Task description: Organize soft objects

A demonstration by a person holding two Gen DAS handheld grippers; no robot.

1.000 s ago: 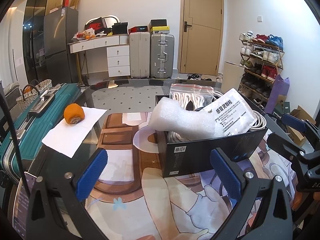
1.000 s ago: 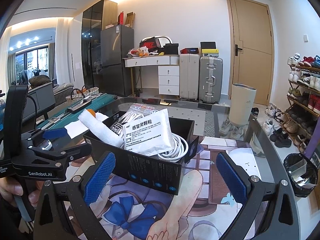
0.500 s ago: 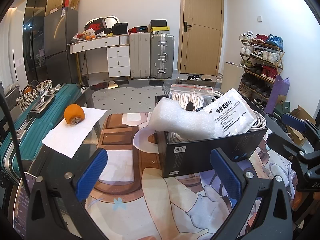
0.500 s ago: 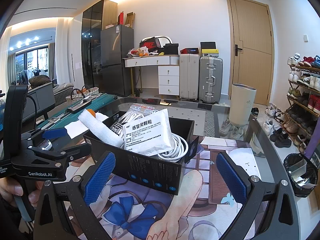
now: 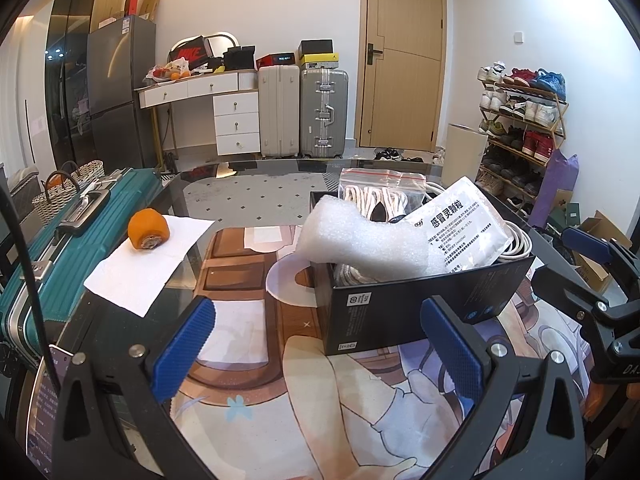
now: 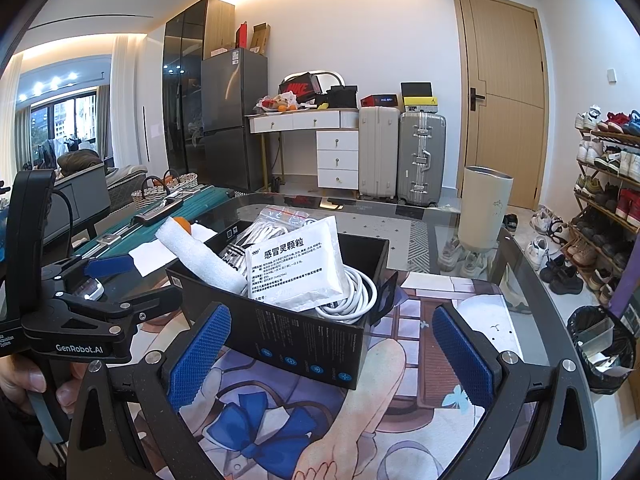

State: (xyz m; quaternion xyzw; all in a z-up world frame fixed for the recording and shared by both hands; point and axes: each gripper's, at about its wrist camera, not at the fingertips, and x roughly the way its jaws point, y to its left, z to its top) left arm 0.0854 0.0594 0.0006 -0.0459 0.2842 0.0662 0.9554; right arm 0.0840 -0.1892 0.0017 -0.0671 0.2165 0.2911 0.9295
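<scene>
both grippers, left point(image 5: 318, 344) and right point(image 6: 330, 346), spread wide and empty near the black box point(image 5: 416, 308); foam roll point(image 5: 352, 246), medicine sachet point(image 6: 298, 266), white cable point(image 6: 354, 294) sit inside

The left tongs point(image 5: 320, 346) stood with their blue-padded fingers point(image 5: 185, 343) spread wide apart and nothing between them. The right tongs point(image 6: 330, 354) were likewise wide apart and held nothing. In the right wrist view, a hand point(image 6: 30, 382) gripped the handle of the left tongs, fingers curled round it. Both tongs pointed forward, side by side, held level.
</scene>
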